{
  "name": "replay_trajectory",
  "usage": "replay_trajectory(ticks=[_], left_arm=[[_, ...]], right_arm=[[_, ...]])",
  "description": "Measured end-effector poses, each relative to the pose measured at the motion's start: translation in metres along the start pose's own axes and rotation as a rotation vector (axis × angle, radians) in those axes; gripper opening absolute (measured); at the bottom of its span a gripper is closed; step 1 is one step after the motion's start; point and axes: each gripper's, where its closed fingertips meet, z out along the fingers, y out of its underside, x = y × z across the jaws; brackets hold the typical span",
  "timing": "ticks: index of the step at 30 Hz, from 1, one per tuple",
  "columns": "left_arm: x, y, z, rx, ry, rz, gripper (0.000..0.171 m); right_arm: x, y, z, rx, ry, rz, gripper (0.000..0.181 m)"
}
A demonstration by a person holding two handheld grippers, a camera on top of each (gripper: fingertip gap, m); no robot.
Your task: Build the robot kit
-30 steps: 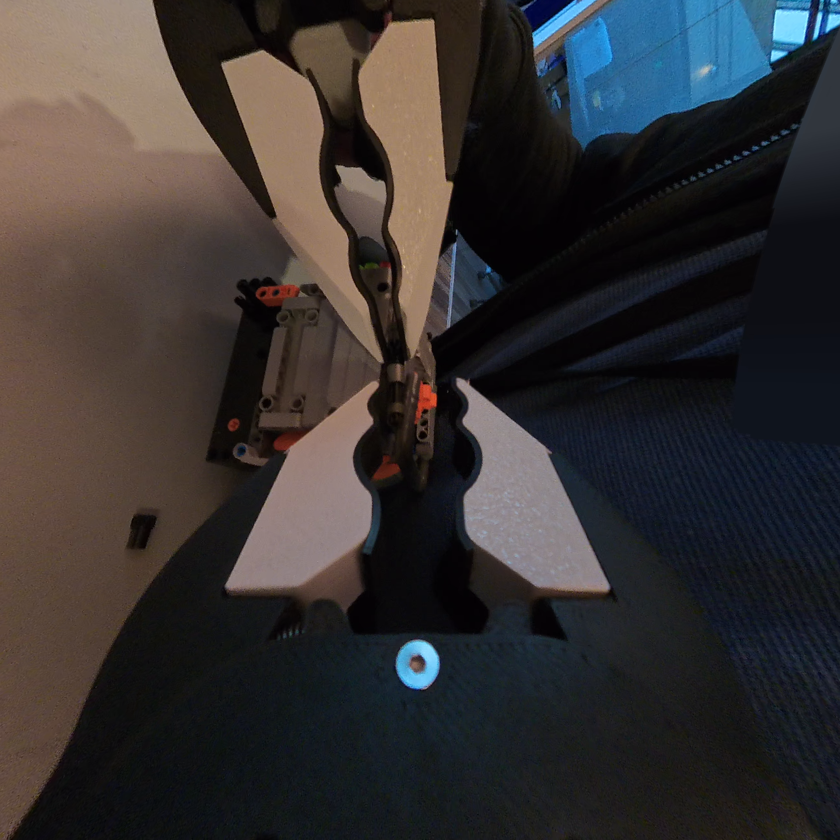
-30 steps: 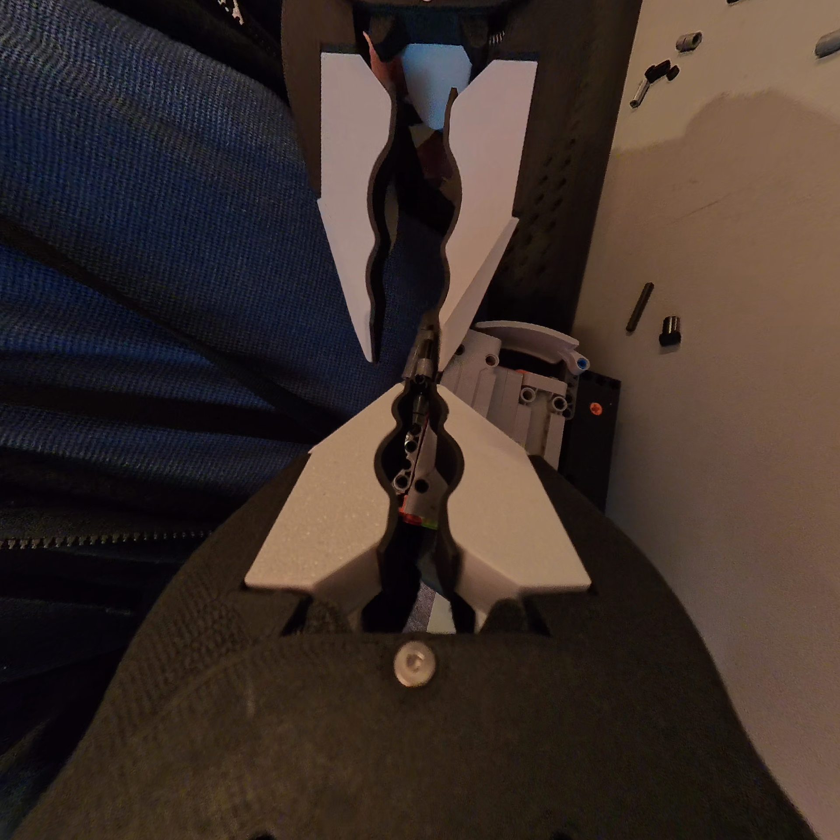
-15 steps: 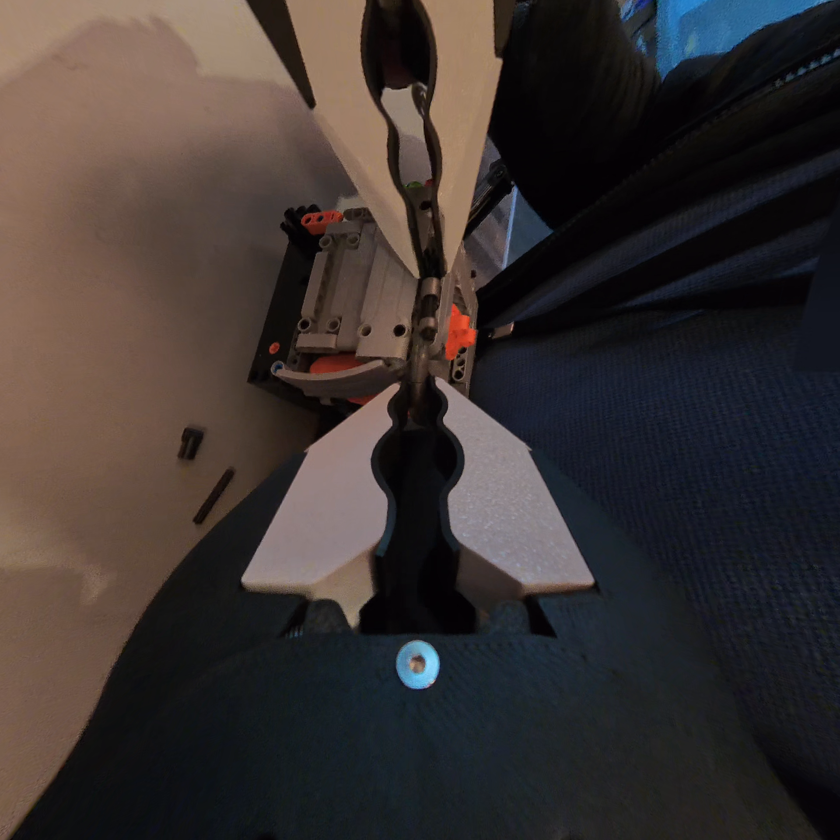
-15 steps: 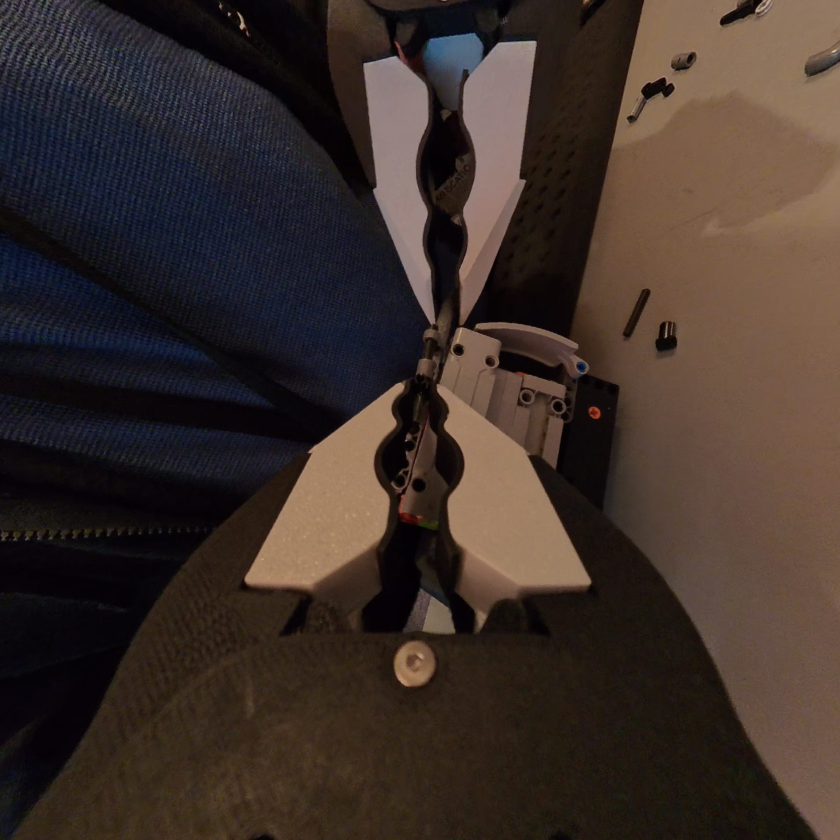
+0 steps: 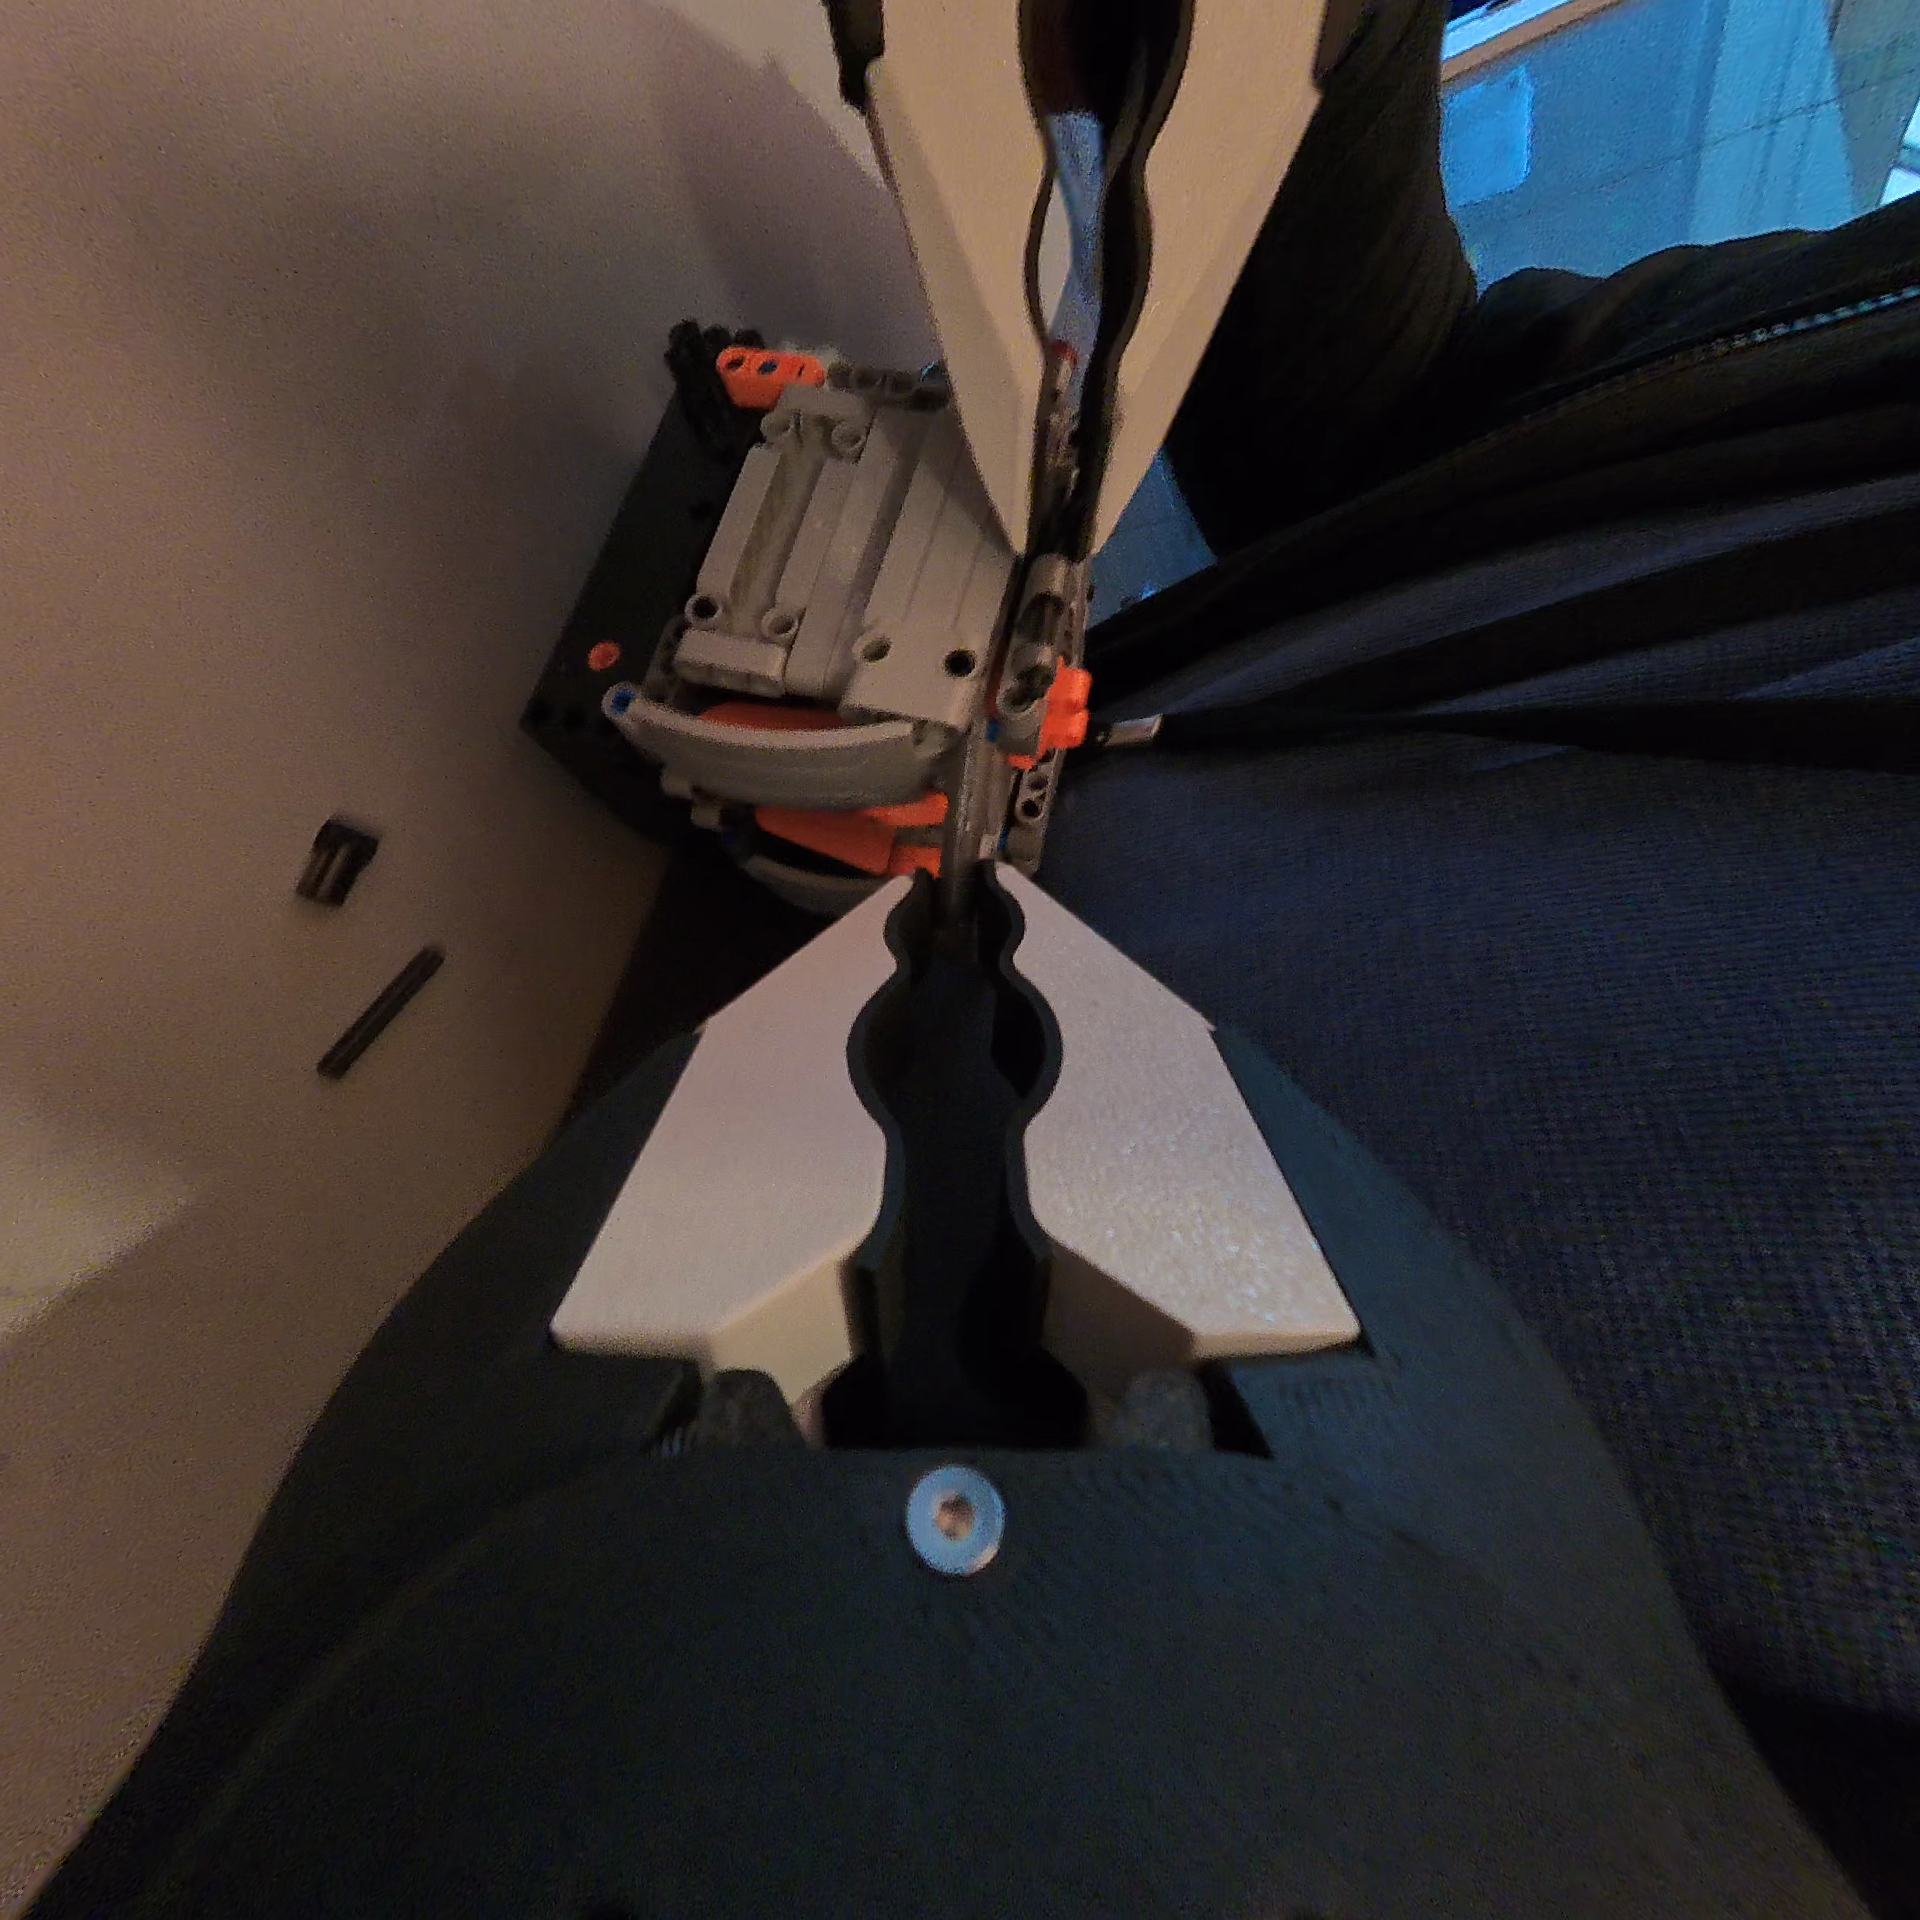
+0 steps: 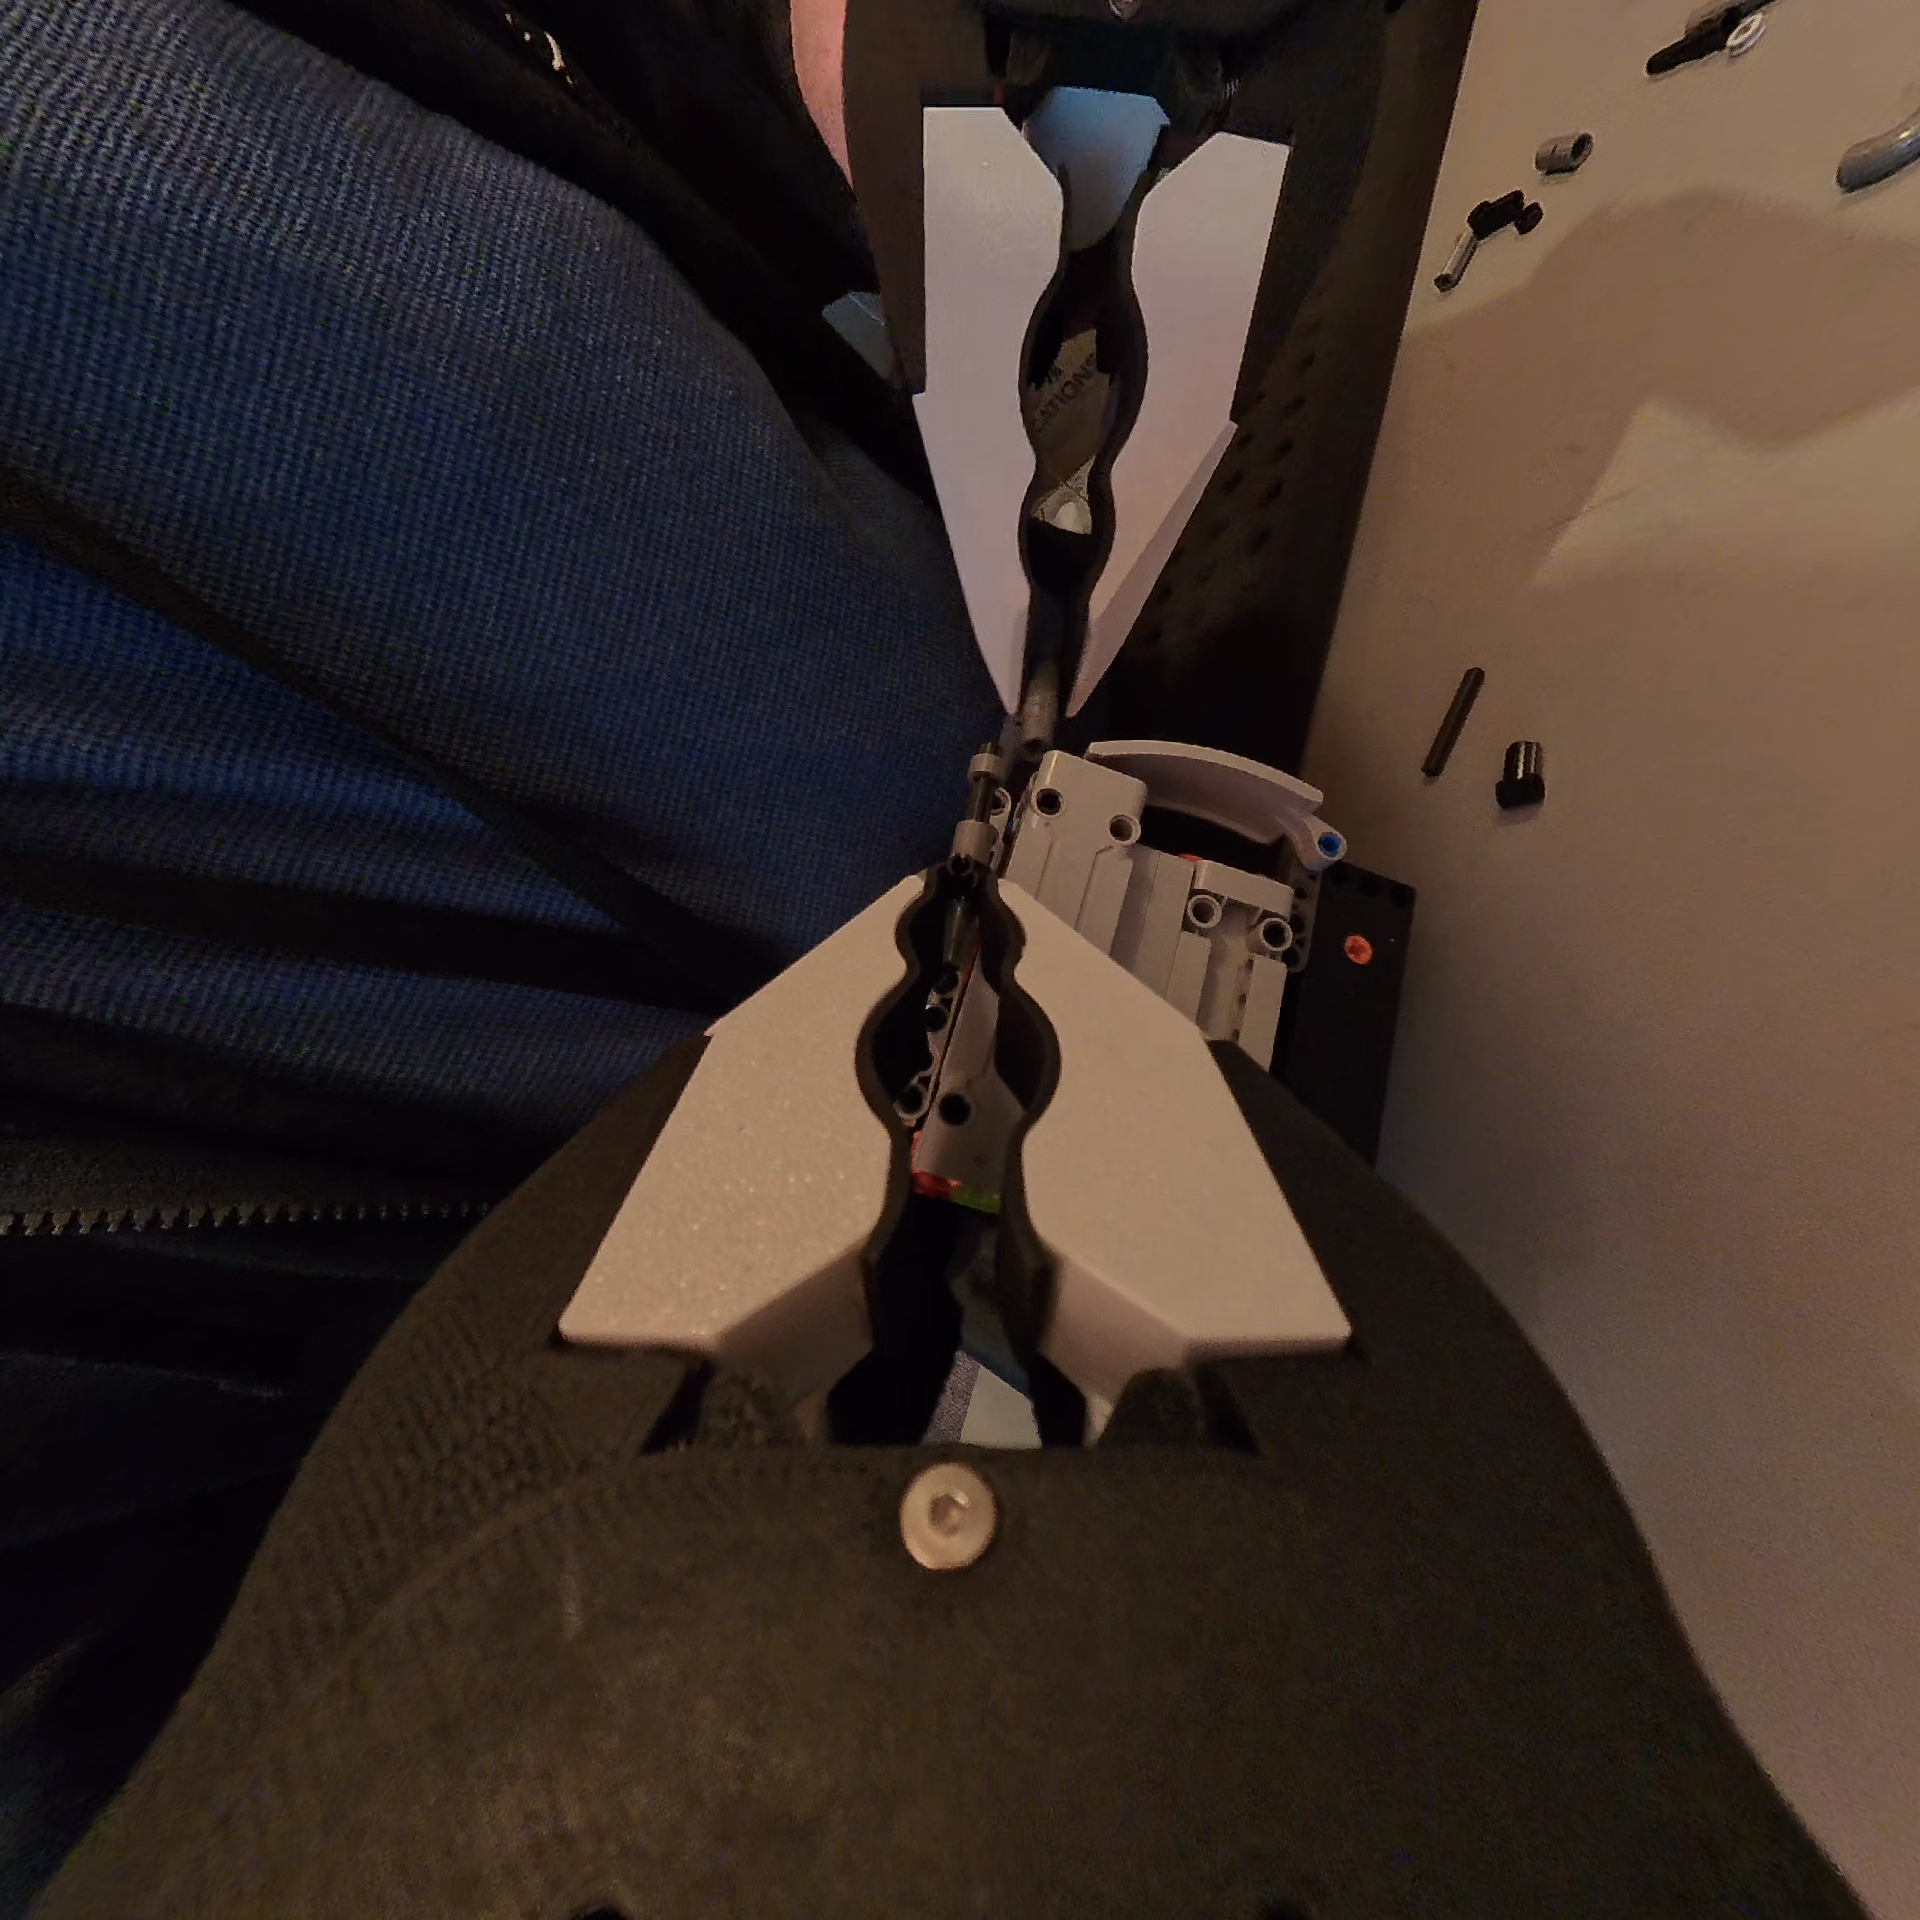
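Left gripper (image 5: 961,894) jaws pinched on one end of a thin grey beam assembly (image 5: 1023,717); right gripper (image 6: 961,899) jaws clamped on the other end. Held between both off the tabletop (image 5: 260,520) edge, long axis running six to twelve o'clock. Likely light, rigid, prone to popping apart; best gripped at the ends. Grey brick model (image 5: 831,623) at ten o'clock.

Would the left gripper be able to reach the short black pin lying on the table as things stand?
Probably not yet: the left gripper is shut on the thin axle assembly. The short black pin itself lies uncovered on the table.
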Motion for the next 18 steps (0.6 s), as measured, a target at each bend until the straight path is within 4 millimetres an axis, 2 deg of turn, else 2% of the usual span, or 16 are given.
replay_trajectory(ticks=[6,11,12,13,15,18], left_arm=[[-0.008,-0.003,0.002,0.008,-0.023,-0.044,0.006],[-0.009,-0.007,0.001,0.006,-0.049,0.008,0.010],[-0.006,-0.009,-0.001,0.006,-0.025,0.001,0.023],[-0.004,-0.013,-0.005,0.019,-0.012,0.008,0.028],[0.005,-0.031,-0.010,0.085,-0.014,0.086,0.028],[0.023,-0.047,0.001,0.080,0.004,0.205,0.023]], right_arm=[[0.000,0.001,-0.001,-0.002,0.001,-0.001,0.004],[0.001,0.001,-0.003,0.000,-0.001,0.001,0.004],[0.000,0.001,-0.002,-0.001,-0.002,0.001,0.004],[0.001,0.001,-0.002,0.000,-0.002,0.002,0.004],[0.001,0.001,-0.002,0.001,-0.001,0.002,0.004],[0.001,0.001,-0.003,0.000,0.003,0.003,0.004]])
